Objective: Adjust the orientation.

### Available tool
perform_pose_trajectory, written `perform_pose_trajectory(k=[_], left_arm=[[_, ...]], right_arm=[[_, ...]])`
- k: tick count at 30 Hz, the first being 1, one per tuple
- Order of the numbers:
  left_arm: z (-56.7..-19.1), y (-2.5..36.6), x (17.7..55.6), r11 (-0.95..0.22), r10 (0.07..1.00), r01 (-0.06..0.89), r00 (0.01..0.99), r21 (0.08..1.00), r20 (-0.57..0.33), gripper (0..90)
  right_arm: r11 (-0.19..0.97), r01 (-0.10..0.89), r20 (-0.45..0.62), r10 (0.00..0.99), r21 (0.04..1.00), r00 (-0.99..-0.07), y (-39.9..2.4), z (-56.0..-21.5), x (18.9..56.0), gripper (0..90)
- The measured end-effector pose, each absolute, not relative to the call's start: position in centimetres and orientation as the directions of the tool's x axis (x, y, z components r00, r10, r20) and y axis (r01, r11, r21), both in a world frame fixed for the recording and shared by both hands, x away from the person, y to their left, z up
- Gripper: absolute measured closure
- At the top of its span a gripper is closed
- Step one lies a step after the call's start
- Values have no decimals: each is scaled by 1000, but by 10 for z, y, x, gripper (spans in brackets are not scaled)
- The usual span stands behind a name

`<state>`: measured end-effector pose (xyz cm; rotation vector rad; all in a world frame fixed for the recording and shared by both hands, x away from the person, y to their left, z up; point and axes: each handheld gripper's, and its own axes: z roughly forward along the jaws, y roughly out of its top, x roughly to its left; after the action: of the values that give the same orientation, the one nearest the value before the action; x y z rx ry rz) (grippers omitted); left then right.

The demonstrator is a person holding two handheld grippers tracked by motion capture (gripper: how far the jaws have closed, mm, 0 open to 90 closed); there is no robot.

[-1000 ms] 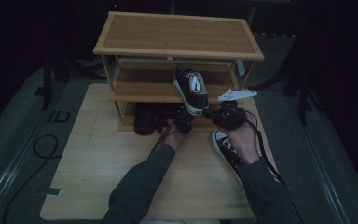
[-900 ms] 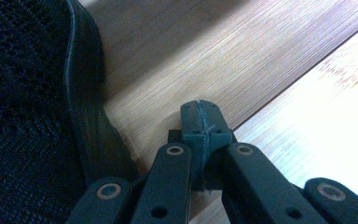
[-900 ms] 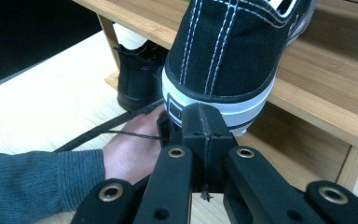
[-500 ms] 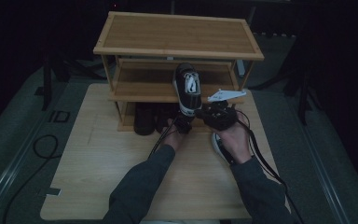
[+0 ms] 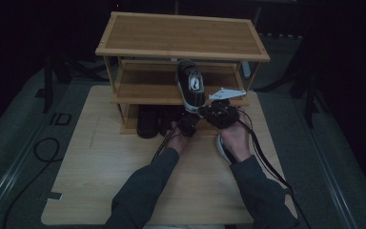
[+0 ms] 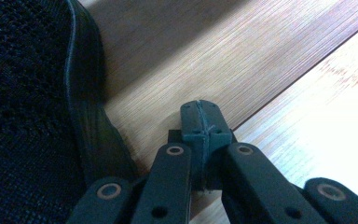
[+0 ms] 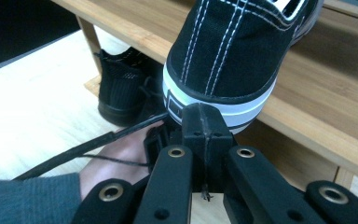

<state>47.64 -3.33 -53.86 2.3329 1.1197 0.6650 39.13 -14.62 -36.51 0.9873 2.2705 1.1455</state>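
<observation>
Dim light falls on a pale wooden surface (image 5: 100, 181) whose far edge carries a bamboo shoe rack (image 5: 181, 36). On the rack's middle shelf (image 5: 143, 90) a black sneaker (image 5: 190, 86) with a white sole rests toe inward, its heel overhanging the shelf's front edge, so it looks only partly pushed home. The right tongs (image 7: 204, 122) are closed on nothing, their tip right at the heel's white rubber, probably to nudge the shoe deeper rather than lift it. The left tongs (image 6: 201, 119), also closed and empty, lie low on the rack's bottom board beside a dark mesh shoe (image 6: 28, 102), seemingly parked out of the way. Another sneaker (image 5: 223, 149) waits on the surface under the right hand (image 5: 236, 138), near its right edge.
</observation>
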Motion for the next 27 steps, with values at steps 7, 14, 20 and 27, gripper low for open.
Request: perform_pose_trajectory(k=[7,14,20,27], left_arm=[[-539,-33,476,-546,813,587,543,598,210,900],[-539,-34,476,-549,812,584,543,597,215,900],[-540,-35,476,-539,817,586,538,606,206,900],[-540,-34,476,-544,814,582,540,604,214,900]], right_arm=[[398,412,-26,745,820,-667,-140,-367,403,900],[407,409,-26,735,817,-677,-135,-366,408,900],[408,406,-23,728,818,-686,-128,-367,413,900],[413,404,-31,729,816,-683,-120,-367,420,900]])
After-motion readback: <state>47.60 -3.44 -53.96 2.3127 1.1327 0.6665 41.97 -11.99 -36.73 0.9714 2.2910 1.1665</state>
